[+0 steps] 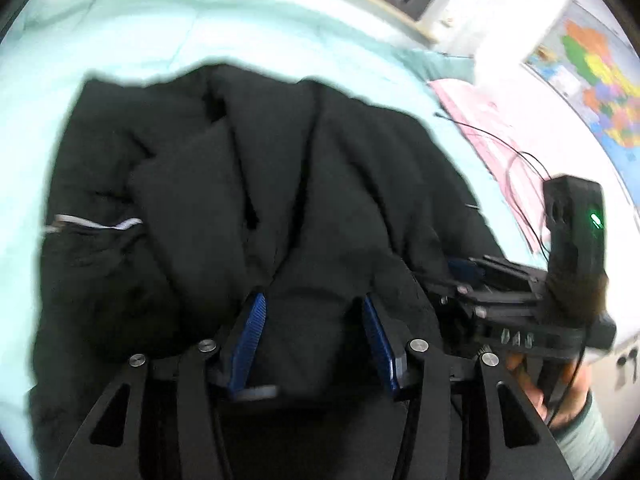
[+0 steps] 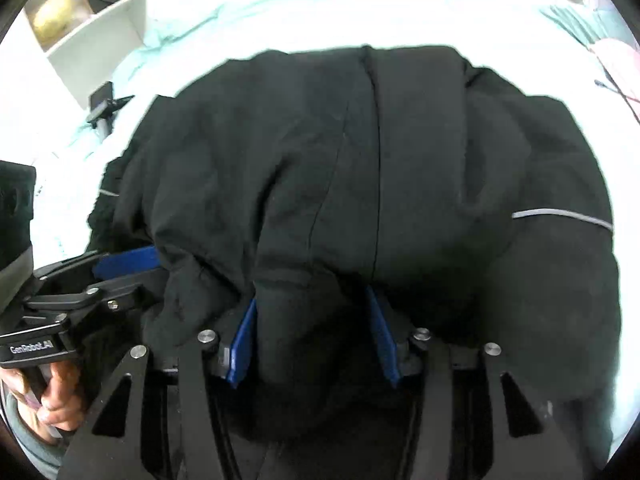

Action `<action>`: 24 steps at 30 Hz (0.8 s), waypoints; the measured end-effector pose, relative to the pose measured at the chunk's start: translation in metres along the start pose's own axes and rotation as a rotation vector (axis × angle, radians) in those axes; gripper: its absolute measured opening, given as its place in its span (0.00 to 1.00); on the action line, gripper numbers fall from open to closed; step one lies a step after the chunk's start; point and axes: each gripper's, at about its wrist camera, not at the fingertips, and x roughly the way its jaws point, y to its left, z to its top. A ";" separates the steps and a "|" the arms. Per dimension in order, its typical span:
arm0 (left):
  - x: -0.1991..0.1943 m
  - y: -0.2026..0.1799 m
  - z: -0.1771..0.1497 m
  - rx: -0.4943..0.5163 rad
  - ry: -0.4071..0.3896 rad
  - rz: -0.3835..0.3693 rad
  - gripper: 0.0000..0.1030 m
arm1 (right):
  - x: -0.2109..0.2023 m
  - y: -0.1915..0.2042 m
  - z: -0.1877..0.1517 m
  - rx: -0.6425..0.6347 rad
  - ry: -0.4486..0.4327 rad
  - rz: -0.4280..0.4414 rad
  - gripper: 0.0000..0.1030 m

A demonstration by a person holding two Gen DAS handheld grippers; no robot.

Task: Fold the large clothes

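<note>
Blue pads [image 1: 252,340] of the left tool [image 1: 314,340] and of the right tool [image 2: 314,340] each stood apart around a fold of the black coat [image 1: 224,184].

The coat lay bunched on the pale green bed [image 1: 160,28], a white stripe [image 2: 560,216] across one part. Cloth filled the gap in both tools; whether the pads pressed it could not be told. Each view showed the other tool off to one side, held in a hand [image 2: 56,396]. A map [image 1: 600,76] hung on the wall, and a shelf [image 2: 100,28] stood beyond the bed.
</note>
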 end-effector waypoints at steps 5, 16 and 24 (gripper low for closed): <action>-0.098 -0.018 -0.038 0.104 -0.134 0.009 0.51 | -0.064 0.009 -0.030 -0.043 -0.084 0.031 0.55; -0.159 0.091 -0.154 -0.170 -0.085 0.071 0.56 | -0.172 -0.092 -0.176 0.100 -0.134 -0.240 0.58; -0.120 0.092 -0.165 -0.172 -0.037 0.074 0.56 | -0.188 -0.143 -0.228 0.251 -0.135 -0.167 0.58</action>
